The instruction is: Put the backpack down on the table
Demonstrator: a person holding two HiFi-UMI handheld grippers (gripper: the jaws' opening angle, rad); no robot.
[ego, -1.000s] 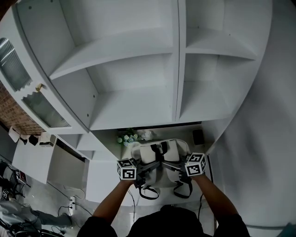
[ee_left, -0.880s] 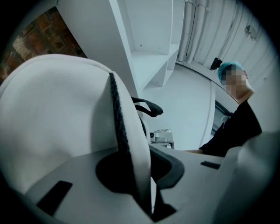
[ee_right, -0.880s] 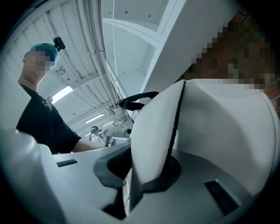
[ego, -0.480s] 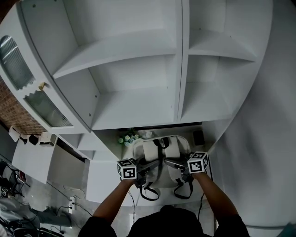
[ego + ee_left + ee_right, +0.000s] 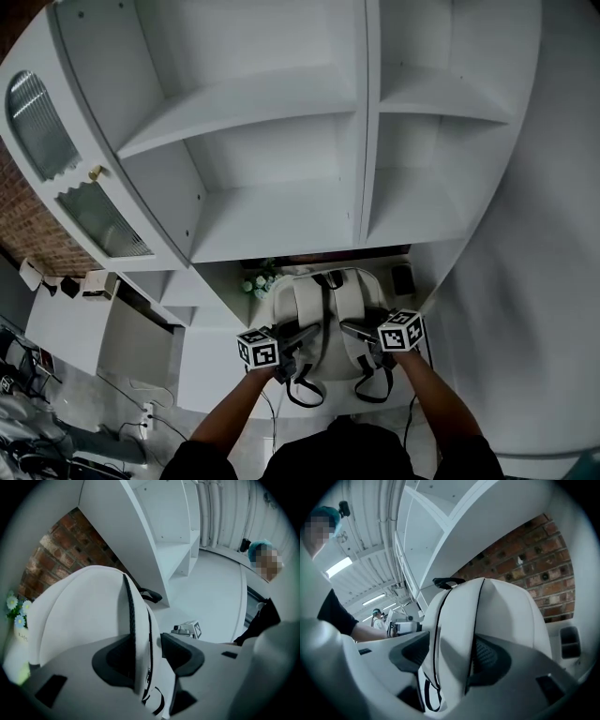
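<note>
Setting: white shelving (image 5: 281, 187) rises behind the backpack (image 5: 328, 309), and a brick wall (image 5: 525, 564) shows behind the backpack, below the lowest shelf.
Backpack: it is white with black trim and sits on the table (image 5: 246, 314), strap side towards you and top handle at its far end.
Your left gripper (image 5: 307, 333): it is at the backpack's near left. Its jaws have just been opening and now stand apart around the left strap (image 5: 138, 620), without clamping it.
Your right gripper (image 5: 349, 328): it is at the backpack's near right. Its jaws have also just been opening and stand wide, with the right strap (image 5: 454, 634) loose between them.
Flowers (image 5: 255, 279): a small bunch sits just beside the backpack's far left corner.
Dark box (image 5: 401, 277): it is near the backpack's far right corner.
</note>
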